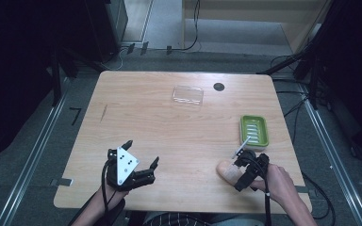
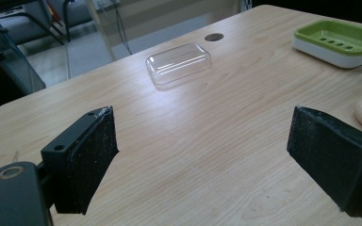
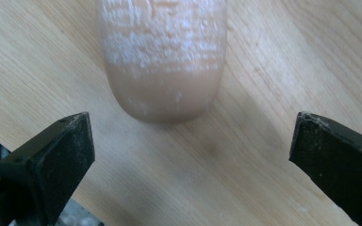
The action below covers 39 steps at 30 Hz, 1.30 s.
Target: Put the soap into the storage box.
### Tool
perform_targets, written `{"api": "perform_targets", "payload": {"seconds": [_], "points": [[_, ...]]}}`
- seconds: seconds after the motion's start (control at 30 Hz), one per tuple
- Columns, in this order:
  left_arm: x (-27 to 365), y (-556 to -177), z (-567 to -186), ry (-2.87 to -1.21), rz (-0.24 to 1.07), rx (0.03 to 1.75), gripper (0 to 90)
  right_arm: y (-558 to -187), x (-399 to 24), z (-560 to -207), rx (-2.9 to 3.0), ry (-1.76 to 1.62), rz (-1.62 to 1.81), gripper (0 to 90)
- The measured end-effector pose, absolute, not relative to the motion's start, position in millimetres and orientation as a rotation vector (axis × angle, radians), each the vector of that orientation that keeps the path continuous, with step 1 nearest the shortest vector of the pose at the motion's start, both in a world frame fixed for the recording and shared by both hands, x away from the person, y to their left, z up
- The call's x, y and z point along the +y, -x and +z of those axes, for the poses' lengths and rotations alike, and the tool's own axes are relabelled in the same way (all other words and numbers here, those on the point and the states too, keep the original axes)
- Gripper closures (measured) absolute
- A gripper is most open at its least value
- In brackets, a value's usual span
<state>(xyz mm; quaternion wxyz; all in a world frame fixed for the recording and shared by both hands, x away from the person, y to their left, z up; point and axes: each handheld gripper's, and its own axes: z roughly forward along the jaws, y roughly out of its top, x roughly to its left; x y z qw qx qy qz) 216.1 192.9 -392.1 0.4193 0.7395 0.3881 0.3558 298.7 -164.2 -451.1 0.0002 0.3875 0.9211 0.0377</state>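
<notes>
Resting near the counter's (image 1: 179, 127) front right edge, a pale bar of soap (image 1: 227, 170) lies just ahead of the right gripper (image 1: 243, 170), whose fingers (image 3: 56, 157) stand wide apart with nothing between them. A green soap dish (image 1: 254, 132) sits just beyond. Its clear lid (image 1: 187, 95), or what looks like one, lies well apart toward the far side. The left gripper (image 1: 141, 157) hovers at front left, fingers (image 2: 85, 157) spread and empty.
</notes>
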Motion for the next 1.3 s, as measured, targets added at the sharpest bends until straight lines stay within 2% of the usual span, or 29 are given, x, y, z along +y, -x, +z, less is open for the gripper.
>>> {"api": "perform_targets", "payload": {"seconds": [1.3], "points": [[192.2,-216.0,-392.1,-1.872,0.892,0.966,9.7,-320.6,-115.4,-464.0,2.940,-1.106,0.051,0.8]]}}
